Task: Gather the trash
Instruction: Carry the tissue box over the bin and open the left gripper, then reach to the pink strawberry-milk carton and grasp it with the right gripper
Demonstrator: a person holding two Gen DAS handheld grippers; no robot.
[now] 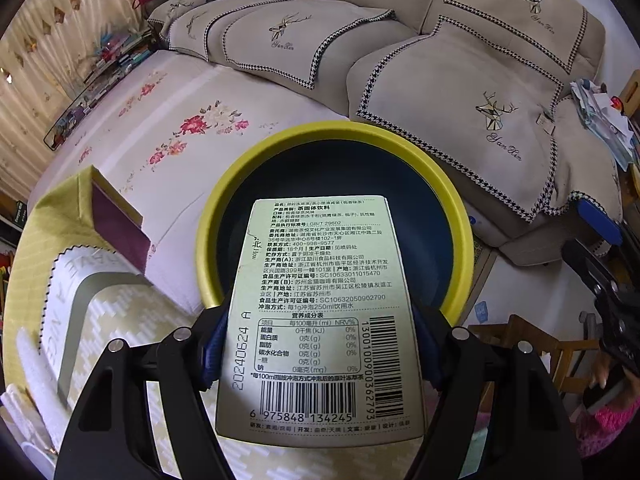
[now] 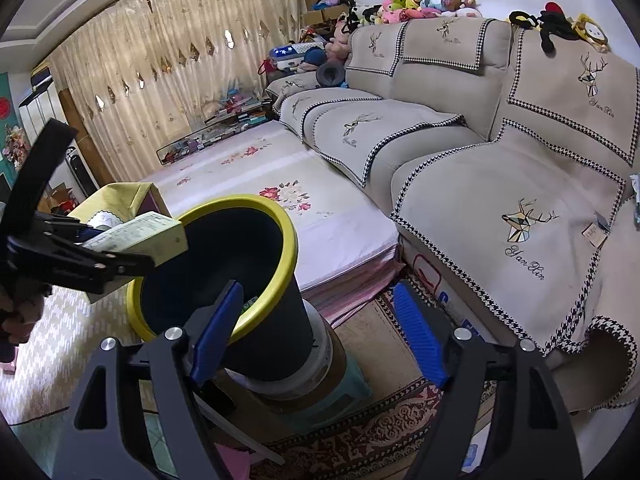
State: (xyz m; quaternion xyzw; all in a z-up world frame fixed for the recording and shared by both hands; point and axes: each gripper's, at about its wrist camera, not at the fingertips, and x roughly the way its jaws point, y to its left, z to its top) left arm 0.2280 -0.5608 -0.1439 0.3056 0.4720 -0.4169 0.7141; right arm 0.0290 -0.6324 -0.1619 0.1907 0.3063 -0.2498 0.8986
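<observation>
Left gripper (image 1: 320, 360) fingers clenched on the pale green tea-drink box (image 1: 320, 320), holding it label-up just over the yellow rim of the dark trash bin (image 1: 452, 184). Looks positioned for a straight drop once released. Right gripper (image 2: 316, 332) fingers spread wide, holding nothing, parked beside the bin. Bin sits raised on a stool (image 2: 344, 392) near the sofa (image 2: 500, 208).

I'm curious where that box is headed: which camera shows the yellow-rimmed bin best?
The right wrist view: the whole bin shows, standing on a stool. The left wrist view shows only its rim and dark inside, half hidden by the box in the left gripper.
</observation>
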